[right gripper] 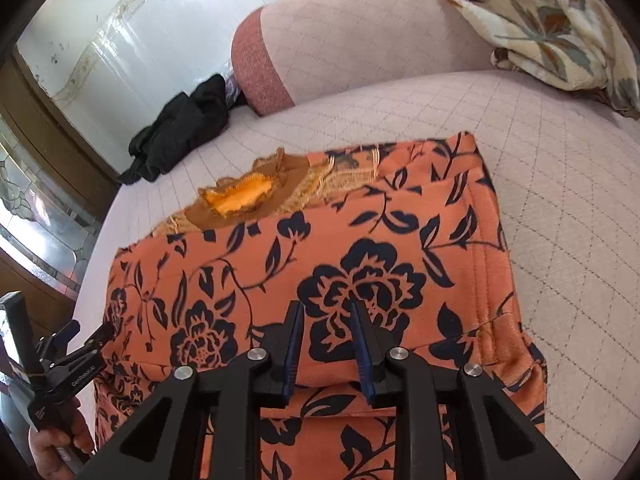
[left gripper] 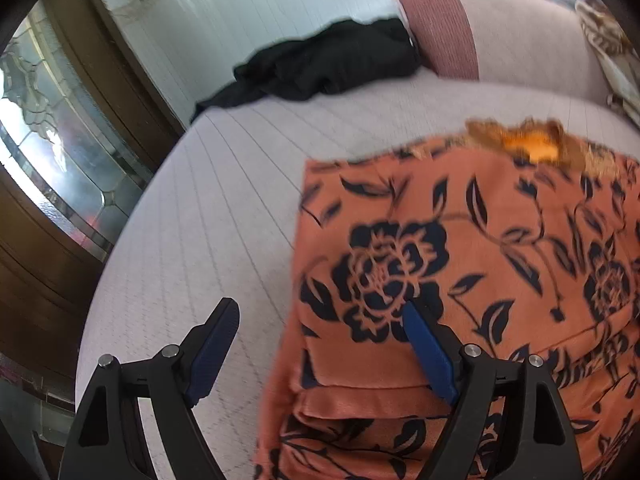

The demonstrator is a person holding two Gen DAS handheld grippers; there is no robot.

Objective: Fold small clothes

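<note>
The orange flowered garment (right gripper: 320, 280) is spread on the bed (right gripper: 560, 200), mid-frame, partly folded. The left tool (left gripper: 320, 344) is held wide open at its edge; the right tool (right gripper: 326, 340) is parted slightly above it, gripping nothing.

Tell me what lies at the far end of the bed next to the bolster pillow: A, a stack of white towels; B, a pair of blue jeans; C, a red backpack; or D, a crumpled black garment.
D: a crumpled black garment lies on the quilted bed right against the pink bolster pillow, well beyond the orange floral garment.
</note>
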